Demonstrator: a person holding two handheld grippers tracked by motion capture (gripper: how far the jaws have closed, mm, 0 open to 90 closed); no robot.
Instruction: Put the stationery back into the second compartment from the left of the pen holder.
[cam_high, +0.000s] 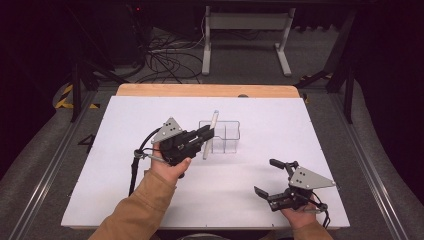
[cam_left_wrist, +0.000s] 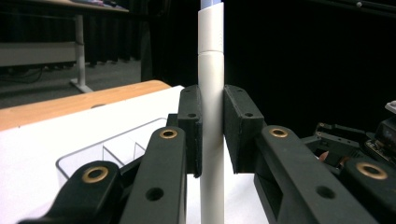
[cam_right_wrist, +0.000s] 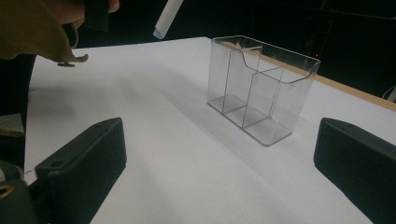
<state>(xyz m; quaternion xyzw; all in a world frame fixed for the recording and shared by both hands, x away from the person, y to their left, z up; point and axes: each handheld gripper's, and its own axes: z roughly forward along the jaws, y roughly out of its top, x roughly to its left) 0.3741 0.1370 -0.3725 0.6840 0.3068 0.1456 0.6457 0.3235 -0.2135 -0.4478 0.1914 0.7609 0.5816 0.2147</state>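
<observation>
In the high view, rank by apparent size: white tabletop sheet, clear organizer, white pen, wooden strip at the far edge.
1. White tabletop sheet
2. Wooden strip
3. Clear organizer
4. White pen, partly hidden by the left gripper

A clear divided holder (cam_high: 225, 136) stands on the table (cam_high: 125, 150) near its middle, somewhat toward the far edge. Just left of it the left gripper (cam_high: 205, 134) holds a pen (cam_high: 210, 134) off the table surface, beside the holder's left end. The right gripper (cam_high: 272, 177) sits well apart, near the table's near right corner.
</observation>
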